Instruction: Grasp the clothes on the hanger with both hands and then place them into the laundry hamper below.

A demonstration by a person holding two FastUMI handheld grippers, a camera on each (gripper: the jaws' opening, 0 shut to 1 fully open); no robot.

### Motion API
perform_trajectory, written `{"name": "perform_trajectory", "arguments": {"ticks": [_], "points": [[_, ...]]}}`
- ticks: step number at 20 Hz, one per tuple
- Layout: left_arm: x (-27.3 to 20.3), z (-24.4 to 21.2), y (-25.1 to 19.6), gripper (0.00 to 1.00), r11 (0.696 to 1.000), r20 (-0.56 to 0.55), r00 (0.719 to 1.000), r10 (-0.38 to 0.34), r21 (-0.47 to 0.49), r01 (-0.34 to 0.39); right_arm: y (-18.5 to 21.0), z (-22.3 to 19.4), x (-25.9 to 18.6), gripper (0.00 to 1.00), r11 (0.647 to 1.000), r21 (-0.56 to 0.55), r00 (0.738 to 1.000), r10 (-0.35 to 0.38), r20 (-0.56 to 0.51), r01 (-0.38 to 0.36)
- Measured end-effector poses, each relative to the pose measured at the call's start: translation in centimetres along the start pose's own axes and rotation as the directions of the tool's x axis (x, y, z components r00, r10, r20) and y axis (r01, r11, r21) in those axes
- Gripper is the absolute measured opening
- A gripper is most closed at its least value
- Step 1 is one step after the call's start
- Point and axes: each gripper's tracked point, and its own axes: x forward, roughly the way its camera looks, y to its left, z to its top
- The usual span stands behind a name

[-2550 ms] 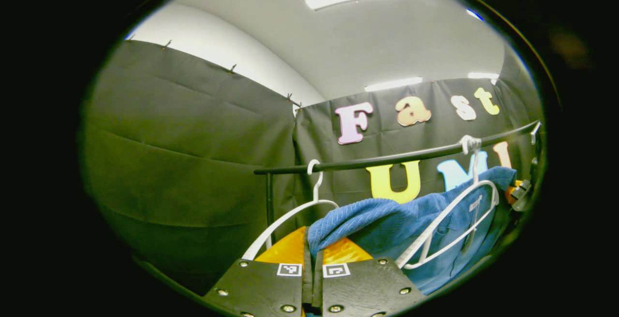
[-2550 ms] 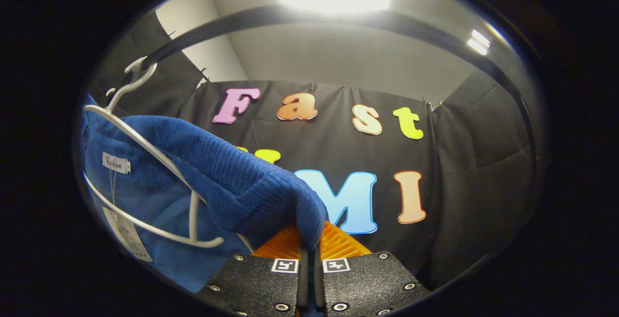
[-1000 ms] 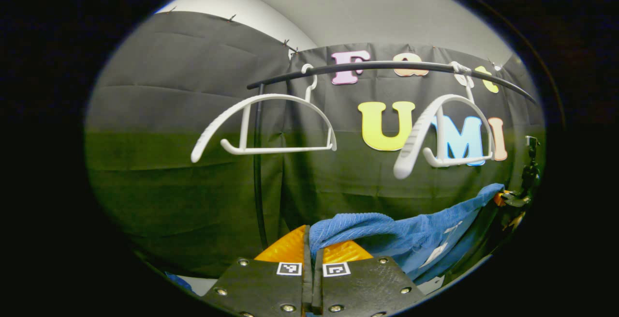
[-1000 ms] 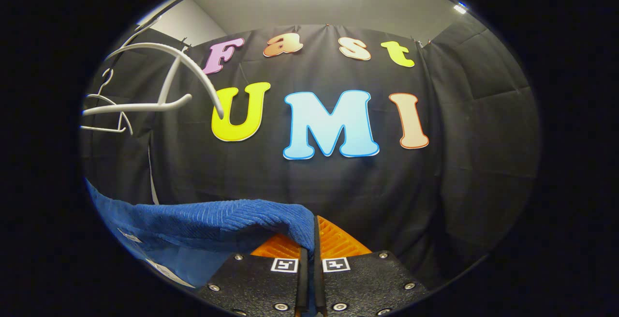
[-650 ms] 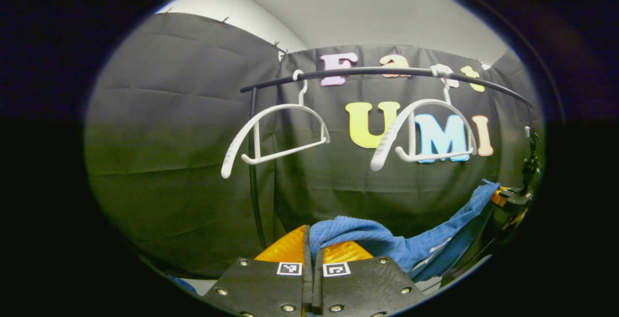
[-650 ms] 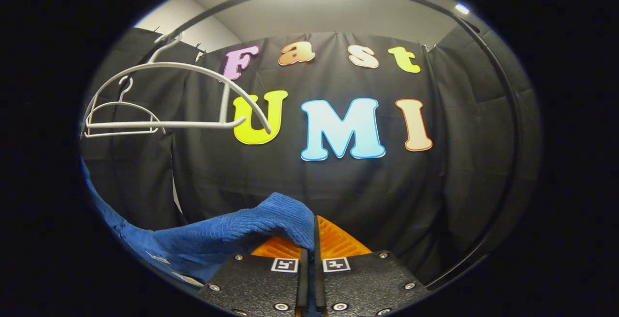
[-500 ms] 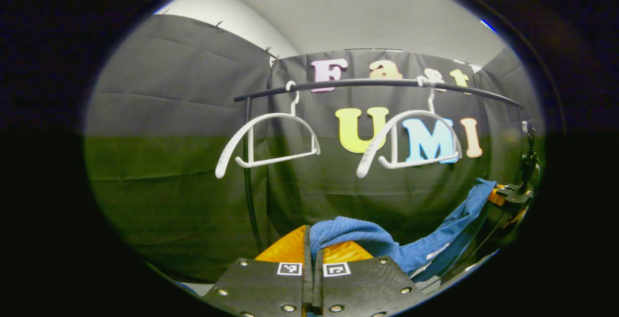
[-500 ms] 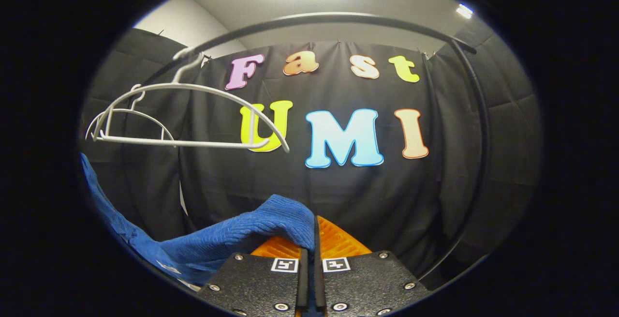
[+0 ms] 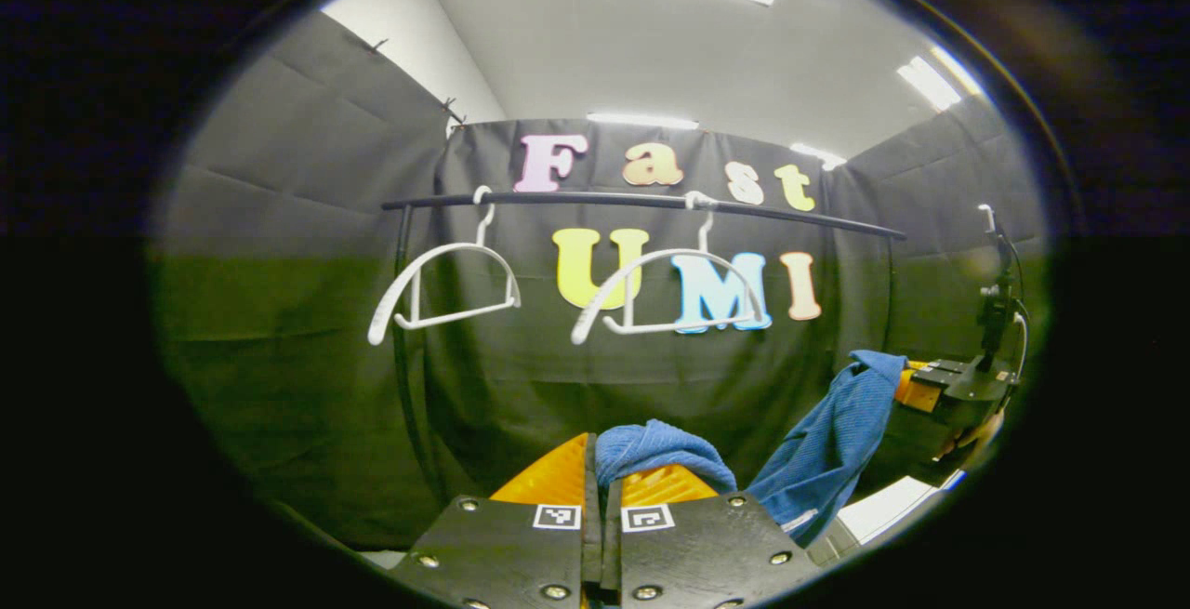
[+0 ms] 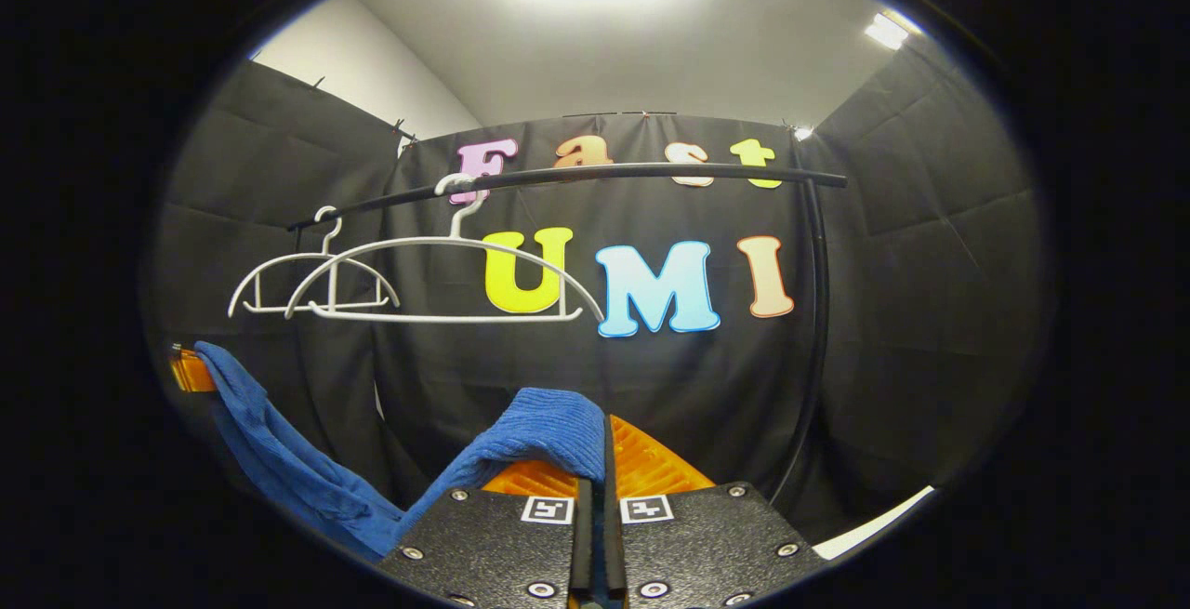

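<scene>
Knitwear first: the blue ribbed knitted garment [image 9: 827, 442] is off the rack and slung between the two tools, low in both views. At the bottom centre of the left gripper view, the left gripper [image 9: 600, 497] is pinched tight on one bunched end of it; in the right gripper view the right gripper [image 10: 595, 474] is likewise clamped on the other end, the cloth sagging away to the lower left. Both white plastic hangers [image 9: 446, 284] hang bare on the black metal rail [image 9: 641, 203] across the middle of the frames, well apart from the garment. The laundry hamper lies somewhere below the cameras' sight, so my guess is that the step in hand is lowering the load. Doing it well would mean bringing both tools down together and level, keeping the slack from catching on the rack's upright post [image 10: 818, 330], and letting go only once the cloth is inside. No garment tag or brand writing is readable.
</scene>
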Motion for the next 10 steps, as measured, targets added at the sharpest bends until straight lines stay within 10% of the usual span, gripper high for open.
{"name": "perform_trajectory", "arguments": {"ticks": [10], "points": [[-1.0,-5.9,-7.3,0.00,0.986,-0.060,0.987,-0.151,-0.081,0.146,7.8,-7.1,-5.0,0.04,0.991,0.029,0.983,0.130,-0.132,-0.127]]}}
